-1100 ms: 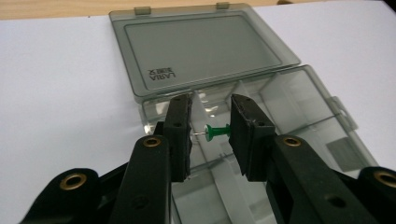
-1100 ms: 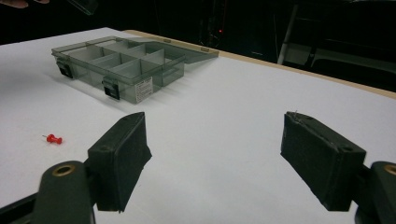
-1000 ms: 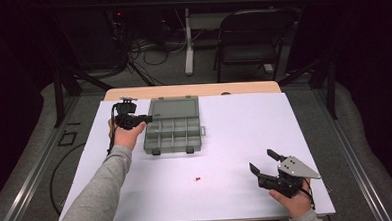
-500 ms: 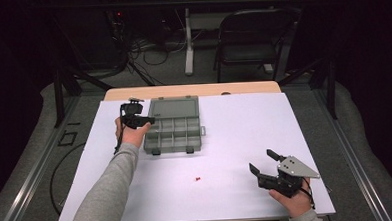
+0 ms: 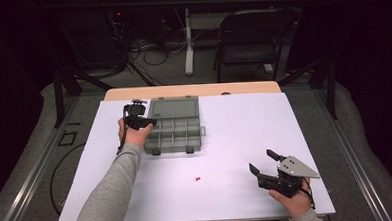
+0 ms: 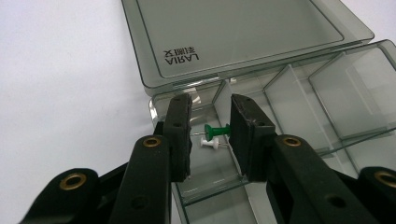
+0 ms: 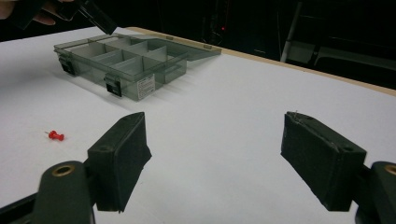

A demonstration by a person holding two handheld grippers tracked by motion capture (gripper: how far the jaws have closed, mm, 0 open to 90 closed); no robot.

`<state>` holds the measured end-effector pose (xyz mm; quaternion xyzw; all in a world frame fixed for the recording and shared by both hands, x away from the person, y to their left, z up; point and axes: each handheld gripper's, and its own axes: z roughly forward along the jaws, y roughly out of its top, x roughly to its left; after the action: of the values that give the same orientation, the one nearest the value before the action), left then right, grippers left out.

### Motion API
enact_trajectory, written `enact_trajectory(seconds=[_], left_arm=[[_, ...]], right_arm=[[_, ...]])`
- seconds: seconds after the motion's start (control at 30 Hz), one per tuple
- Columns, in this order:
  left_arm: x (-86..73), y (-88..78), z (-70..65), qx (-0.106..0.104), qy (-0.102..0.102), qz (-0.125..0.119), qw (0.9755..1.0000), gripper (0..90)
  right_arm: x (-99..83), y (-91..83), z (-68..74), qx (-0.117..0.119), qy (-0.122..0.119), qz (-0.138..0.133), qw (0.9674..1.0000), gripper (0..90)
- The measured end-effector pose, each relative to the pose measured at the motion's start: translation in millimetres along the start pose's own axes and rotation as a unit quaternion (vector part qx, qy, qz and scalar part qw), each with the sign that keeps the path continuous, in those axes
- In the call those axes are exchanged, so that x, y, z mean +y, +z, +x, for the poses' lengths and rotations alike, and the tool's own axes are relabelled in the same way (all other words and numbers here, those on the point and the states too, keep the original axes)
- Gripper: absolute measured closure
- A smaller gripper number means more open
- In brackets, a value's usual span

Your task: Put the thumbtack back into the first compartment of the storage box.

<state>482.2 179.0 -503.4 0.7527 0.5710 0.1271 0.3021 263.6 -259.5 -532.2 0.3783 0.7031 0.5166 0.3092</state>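
A grey see-through compartment box lies with its lid folded flat behind it, at the back left of the white table. My left gripper hovers over the box's left end. In the left gripper view its jaws stand a little apart above a corner compartment. A green push pin and a white push pin lie in that compartment, seen between the jaws. A red push pin lies alone on the table. My right gripper rests wide open at the front right, holding nothing.
The white sheet covers the table, with a wooden edge at the back. The box and the red pin lie to the left ahead in the right gripper view. A chair and cables stand beyond the table.
My left gripper has moved right, from beside the box's left end to over its left compartments. The right gripper has not moved.
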Motion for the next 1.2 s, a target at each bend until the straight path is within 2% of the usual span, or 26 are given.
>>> enact_trajectory(seconds=[0.43, 0.57, 0.6, 0.63, 0.73, 0.77, 0.8, 0.87, 0.97, 1.13, 1.2], left_arm=[[-0.1, -1.0, -1.3, -0.008, 0.002, -0.005, 1.0000, 67.0], [0.2, -1.4, -2.1, -0.006, 0.010, -0.013, 0.9998, 60.0], [0.2, -2.0, -2.3, -0.004, 0.013, -0.015, 0.9998, 55.6], [0.2, -2.3, -2.8, -0.004, 0.012, -0.017, 0.9998, 55.6], [0.3, -4.9, -3.2, -0.007, 0.013, -0.031, 0.9994, 44.8], [0.3, -6.1, -3.4, -0.002, 0.016, -0.036, 0.9992, 44.8], [0.5, -8.9, -3.9, 0.002, 0.024, -0.047, 0.9986, 39.6], [0.5, -10.6, -4.6, 0.002, 0.027, -0.050, 0.9984, 38.4], [0.4, -15.3, -7.2, -0.006, 0.034, -0.056, 0.9978, 37.0], [-1.5, -26.2, -15.3, -0.034, 0.042, -0.070, 0.9961, 37.1], [-4.2, -30.8, -19.6, -0.039, 0.051, -0.071, 0.9954, 37.1]], right_arm=[[0.1, 0.0, 0.6, 0.000, -0.001, 0.000, 1.0000, 22.1], [0.2, -0.1, 0.3, 0.000, 0.000, -0.001, 1.0000, 22.1], [0.2, -0.3, 0.1, 0.000, 0.000, -0.001, 1.0000, 22.2], [0.2, -0.3, 0.1, 0.000, 0.000, -0.001, 1.0000, 22.2], [0.2, -0.4, 0.0, -0.001, -0.001, -0.001, 1.0000, 22.1], [0.2, -0.5, 0.0, -0.001, -0.001, -0.001, 1.0000, 22.1], [0.2, -0.5, 0.5, 0.000, 0.001, -0.001, 1.0000, 22.2], [0.2, -0.5, 0.5, 0.000, 0.001, -0.001, 1.0000, 22.1], [0.1, 0.0, 0.5, -0.001, 0.001, -0.001, 1.0000, 22.2], [0.1, 0.1, 0.7, 0.000, 0.000, 0.000, 1.0000, 22.1], [0.1, 0.0, 0.4, -0.001, 0.001, -0.001, 1.0000, 22.2]])
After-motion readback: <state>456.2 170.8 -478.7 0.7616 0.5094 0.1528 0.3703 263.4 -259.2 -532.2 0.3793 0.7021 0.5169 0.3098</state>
